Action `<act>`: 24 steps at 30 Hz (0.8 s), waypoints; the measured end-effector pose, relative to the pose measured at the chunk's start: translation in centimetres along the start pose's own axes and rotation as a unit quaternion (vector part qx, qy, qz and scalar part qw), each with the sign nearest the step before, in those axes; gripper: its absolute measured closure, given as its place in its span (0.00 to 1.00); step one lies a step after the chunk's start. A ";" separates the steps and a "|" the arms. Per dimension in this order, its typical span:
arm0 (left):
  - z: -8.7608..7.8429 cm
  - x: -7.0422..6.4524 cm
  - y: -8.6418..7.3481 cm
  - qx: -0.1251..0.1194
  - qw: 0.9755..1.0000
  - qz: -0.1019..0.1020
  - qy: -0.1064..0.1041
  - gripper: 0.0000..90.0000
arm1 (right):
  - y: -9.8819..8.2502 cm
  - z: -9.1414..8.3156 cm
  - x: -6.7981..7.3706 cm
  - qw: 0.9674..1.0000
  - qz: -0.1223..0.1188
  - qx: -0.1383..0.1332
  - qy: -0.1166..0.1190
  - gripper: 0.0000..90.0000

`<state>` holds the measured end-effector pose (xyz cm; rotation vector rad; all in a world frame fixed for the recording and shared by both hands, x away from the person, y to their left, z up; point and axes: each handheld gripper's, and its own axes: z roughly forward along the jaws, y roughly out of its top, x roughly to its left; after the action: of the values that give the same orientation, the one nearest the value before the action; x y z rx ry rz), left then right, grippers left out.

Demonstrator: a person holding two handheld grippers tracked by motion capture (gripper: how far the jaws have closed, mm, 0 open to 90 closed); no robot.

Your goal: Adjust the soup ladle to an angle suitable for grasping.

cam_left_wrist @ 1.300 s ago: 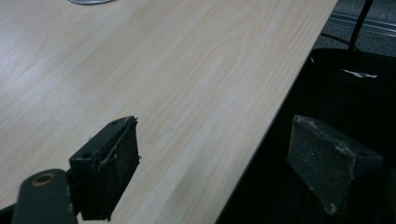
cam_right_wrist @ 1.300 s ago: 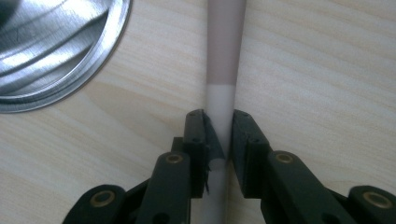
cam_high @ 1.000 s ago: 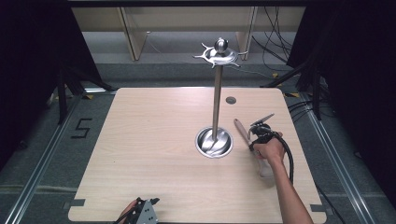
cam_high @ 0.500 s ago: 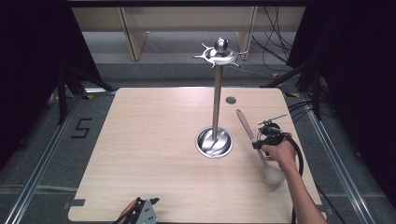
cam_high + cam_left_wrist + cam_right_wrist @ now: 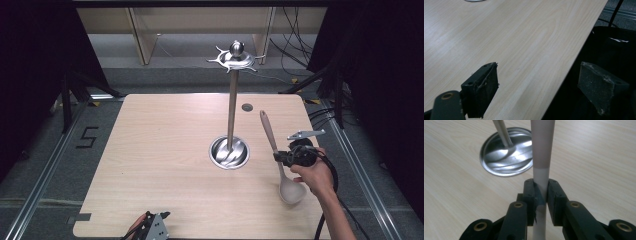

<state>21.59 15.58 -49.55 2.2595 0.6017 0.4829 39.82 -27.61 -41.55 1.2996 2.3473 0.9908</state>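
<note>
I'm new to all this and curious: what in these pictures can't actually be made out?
- Ladle bowl, high view: partly hidden by the right hand.
- Left gripper, high view: cut off by the bottom edge.
- Stand top, right gripper view: cut off by the upper edge.

Pale ladle (image 5: 280,159) with brownish handle, tilted, bowl low near table's right edge, beside steel stand (image 5: 231,112).

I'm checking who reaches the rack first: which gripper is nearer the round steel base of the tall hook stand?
Right. The right gripper, clamping a beige ladle, sits just beside the round steel base; the left gripper waits at the table's near edge.
</note>
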 end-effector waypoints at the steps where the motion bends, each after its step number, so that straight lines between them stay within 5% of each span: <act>1: 0.0 0.0 0.0 -0.001 1.000 -0.001 -0.001 0.17 | 0.0 -0.5 0.4 1.000 0.015 0.012 0.004 0.88; 2: 0.0 0.0 0.0 -0.002 1.000 0.000 0.002 0.17 | -0.1 -0.5 0.5 1.000 0.013 -0.013 0.005 0.88; 5: 0.1 0.0 0.0 -0.003 1.000 -0.005 -0.001 0.17 | -0.3 -1.4 0.9 1.000 0.007 -0.016 0.012 0.88; 13: 0.1 0.0 0.0 0.000 1.000 0.001 -0.001 0.17 | -1.2 -2.4 1.9 0.995 -0.007 -0.088 0.041 0.88; 19: 0.1 0.0 0.0 -0.001 1.000 -0.003 -0.003 0.17 | -1.3 -2.0 2.6 0.991 0.013 -0.117 0.062 0.88; 21: 0.0 0.0 0.0 0.001 1.000 0.000 0.001 0.17 | -1.2 -1.9 2.5 0.991 -0.008 -0.124 0.052 0.88; 24: 0.1 -0.1 0.0 -0.002 1.000 -0.003 -0.007 0.17 | -1.0 -2.0 3.1 0.989 0.016 -0.127 0.070 0.88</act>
<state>21.55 15.48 -49.61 2.2539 0.6000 0.4635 36.42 -26.23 -40.54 1.2075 2.2120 1.3816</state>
